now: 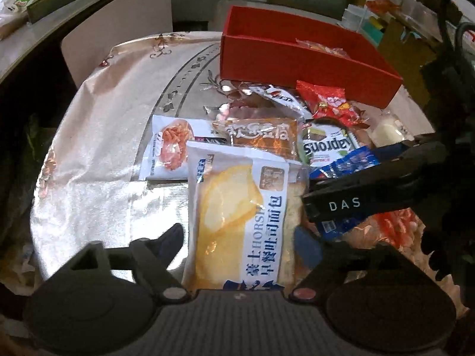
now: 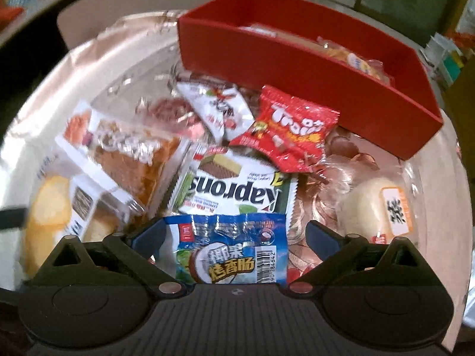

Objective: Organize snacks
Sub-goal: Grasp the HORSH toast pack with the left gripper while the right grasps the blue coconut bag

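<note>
We see the left hand-held gripper [image 1: 240, 237] spread around a toast bread packet [image 1: 240, 225], and the right hand-held gripper [image 2: 234, 231] wide apart, straddling a blue coconut snack packet [image 2: 231, 249] without pinching it.

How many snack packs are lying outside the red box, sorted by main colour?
Red pack: 1
Blue pack: 1
Green-and-white wafer pack: 1
Brown cake pack: 1
Yellow-and-white bread pack: 1
White packs: 2
Clear wraps: 2
Total: 9 that show clearly; more may hide underneath.
</note>
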`<control>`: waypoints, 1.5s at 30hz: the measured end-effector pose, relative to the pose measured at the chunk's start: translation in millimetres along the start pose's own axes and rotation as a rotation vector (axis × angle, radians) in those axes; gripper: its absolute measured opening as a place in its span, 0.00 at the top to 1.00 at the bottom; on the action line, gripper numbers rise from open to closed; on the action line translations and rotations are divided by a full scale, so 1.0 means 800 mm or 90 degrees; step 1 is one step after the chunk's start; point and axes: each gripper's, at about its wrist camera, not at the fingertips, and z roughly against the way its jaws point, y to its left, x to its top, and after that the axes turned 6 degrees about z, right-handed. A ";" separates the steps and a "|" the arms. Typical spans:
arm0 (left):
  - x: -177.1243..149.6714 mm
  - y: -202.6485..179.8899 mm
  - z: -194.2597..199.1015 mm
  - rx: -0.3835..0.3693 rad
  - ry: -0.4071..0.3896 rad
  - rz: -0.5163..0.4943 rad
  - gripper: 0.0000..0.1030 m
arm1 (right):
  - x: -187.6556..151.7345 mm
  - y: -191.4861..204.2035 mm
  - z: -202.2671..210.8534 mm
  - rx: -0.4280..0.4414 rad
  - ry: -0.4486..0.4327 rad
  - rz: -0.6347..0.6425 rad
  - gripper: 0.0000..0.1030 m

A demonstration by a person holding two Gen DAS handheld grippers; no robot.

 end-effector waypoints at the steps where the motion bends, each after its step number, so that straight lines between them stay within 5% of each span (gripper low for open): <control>1: -0.001 0.001 -0.003 0.010 0.001 0.002 0.19 | -0.002 0.001 -0.002 -0.001 -0.003 0.004 0.02; 4: -0.003 -0.001 -0.009 0.010 0.001 0.002 0.19 | -0.004 -0.002 0.002 0.015 -0.001 0.001 0.12; 7: -0.002 0.002 -0.004 -0.013 0.005 0.016 0.37 | -0.012 -0.010 0.016 0.021 -0.005 -0.006 0.24; 11: -0.002 0.004 0.004 -0.003 -0.006 0.026 0.44 | -0.026 -0.028 0.033 0.036 -0.010 -0.025 0.32; 18: -0.014 0.001 0.015 0.017 -0.014 0.022 0.44 | -0.046 -0.050 0.046 0.050 -0.010 -0.057 0.33; 21: -0.016 -0.005 0.010 0.021 -0.026 0.014 0.32 | -0.050 -0.054 0.051 0.040 -0.016 -0.067 0.35; 24: -0.016 -0.020 -0.005 0.044 -0.018 -0.025 0.21 | -0.054 -0.055 0.050 0.036 -0.011 -0.077 0.30; 26: -0.018 -0.029 -0.014 0.072 -0.020 -0.042 0.14 | -0.053 -0.054 0.045 0.032 0.000 -0.088 0.19; 31: -0.023 -0.031 -0.029 0.091 -0.020 -0.054 0.11 | -0.058 -0.048 0.024 0.074 -0.014 -0.096 0.00; 37: -0.025 -0.018 -0.039 0.072 0.010 -0.021 0.03 | -0.064 -0.040 0.025 0.061 -0.033 -0.077 0.00; 42: -0.026 -0.017 -0.038 0.067 0.010 -0.017 0.04 | -0.072 -0.029 0.025 0.039 -0.041 -0.041 0.00; 45: -0.025 -0.016 -0.029 0.063 0.009 -0.014 0.26 | -0.069 -0.030 0.029 0.034 -0.026 -0.054 0.03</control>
